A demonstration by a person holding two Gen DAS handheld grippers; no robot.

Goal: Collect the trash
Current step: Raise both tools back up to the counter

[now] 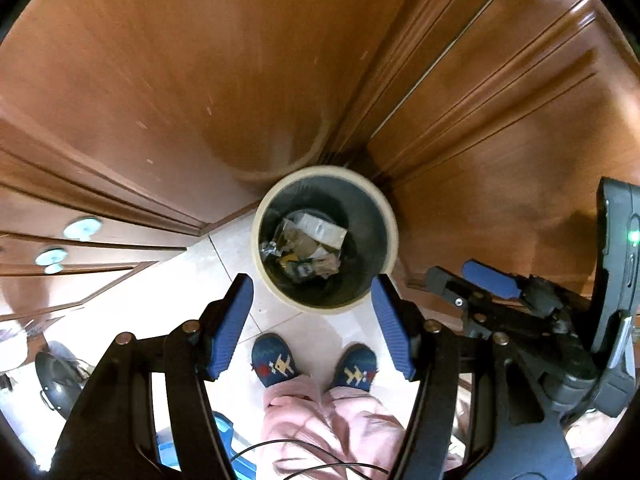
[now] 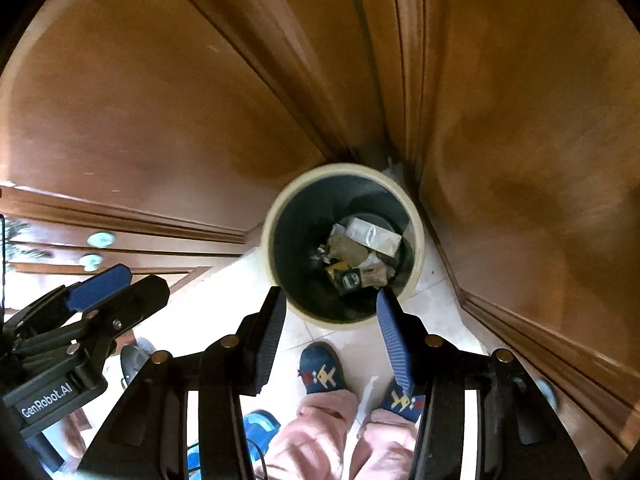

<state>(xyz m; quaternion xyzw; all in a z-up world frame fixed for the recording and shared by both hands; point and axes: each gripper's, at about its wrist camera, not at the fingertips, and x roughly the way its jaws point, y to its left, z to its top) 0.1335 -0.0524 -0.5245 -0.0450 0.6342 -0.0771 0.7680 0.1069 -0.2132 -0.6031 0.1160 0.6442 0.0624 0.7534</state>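
Note:
A round cream-rimmed trash bin [image 1: 394, 216] [image 2: 418, 216] with a dark inside stands on the tiled floor in a corner of wooden panels. Crumpled wrappers, a whitish carton and other trash [image 1: 310, 246] [image 2: 362, 254] lie at its bottom. My left gripper [image 1: 312, 294] hangs high above the bin's near edge, pointing down, jaws wide open with nothing between the blue pads [image 1: 230, 326]. My right gripper [image 2: 332, 306] is also above the near rim, open and empty. Each gripper shows in the other's view: the right one [image 1: 486, 280], the left one [image 2: 104, 288].
Wooden doors and panels [image 1: 180, 80] close in behind and to the right of the bin. A person's feet in blue patterned slippers [image 1: 274, 360] and pink trousers [image 1: 332, 424] stand on the pale tiles just before the bin. A dark wok-like pan [image 1: 56, 380] lies at the lower left.

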